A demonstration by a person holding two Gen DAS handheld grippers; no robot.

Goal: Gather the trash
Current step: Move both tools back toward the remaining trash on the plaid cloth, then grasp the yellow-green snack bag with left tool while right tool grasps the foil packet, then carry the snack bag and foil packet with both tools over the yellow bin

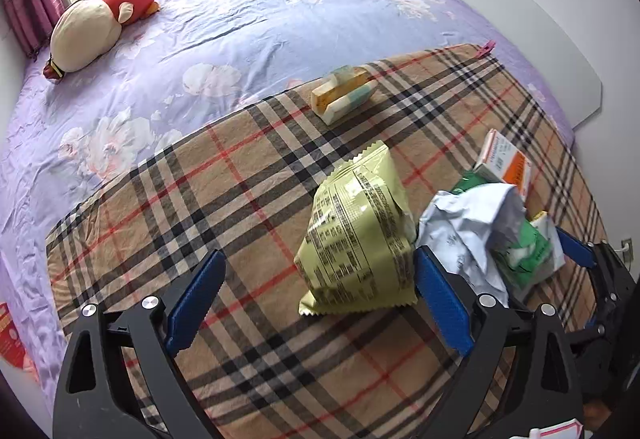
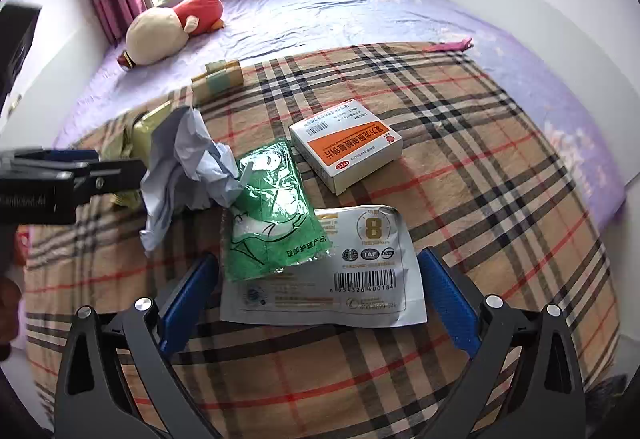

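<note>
Trash lying bunched on the plaid blanket (image 2: 460,143) spread over the bed, likely to keep litter off the purple sheet (image 1: 248,11): yellow-green snack bag (image 1: 358,235) at the centre, crumpled pale paper (image 2: 188,167) touching its right, green sachet (image 2: 272,207) and grey barcoded pouch (image 2: 352,279) beyond that, medicine box (image 2: 348,143) behind, a small carton (image 1: 344,91) farther back. Left claw (image 1: 316,303) spread wide, empty, framing the snack bag. Right claw (image 2: 316,303) equally wide, straddling the grey pouch, nothing gripped yet.
</note>
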